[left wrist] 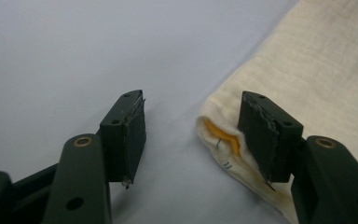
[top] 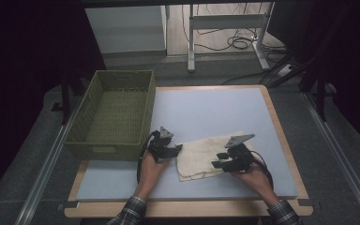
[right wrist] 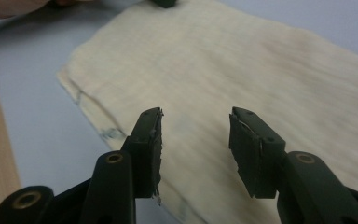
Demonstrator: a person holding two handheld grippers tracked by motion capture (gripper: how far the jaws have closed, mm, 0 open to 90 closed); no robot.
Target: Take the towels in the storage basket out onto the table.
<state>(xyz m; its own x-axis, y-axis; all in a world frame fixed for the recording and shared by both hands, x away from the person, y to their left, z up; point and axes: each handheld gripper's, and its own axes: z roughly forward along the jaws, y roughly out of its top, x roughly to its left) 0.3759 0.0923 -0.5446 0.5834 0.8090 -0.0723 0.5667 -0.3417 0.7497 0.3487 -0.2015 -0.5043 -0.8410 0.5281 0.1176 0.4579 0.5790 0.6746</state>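
My two hands sit low on the one pale blue table mat (top: pixel 206 112). One green woven basket (top: pixel 114 114) stands left. One cream cloth (top: pixel 201 157) lies between my left claw (top: pixel 174 149) and right claw (top: pixel 219 160), both open.

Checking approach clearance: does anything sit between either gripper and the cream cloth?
Nothing visible does. The left gripper is open at the cloth corner, one finger already over its edge; the right gripper is open directly above the fabric.

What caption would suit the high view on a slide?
Two hand-held tongs, left and right, open over a cream cloth beside a green basket.
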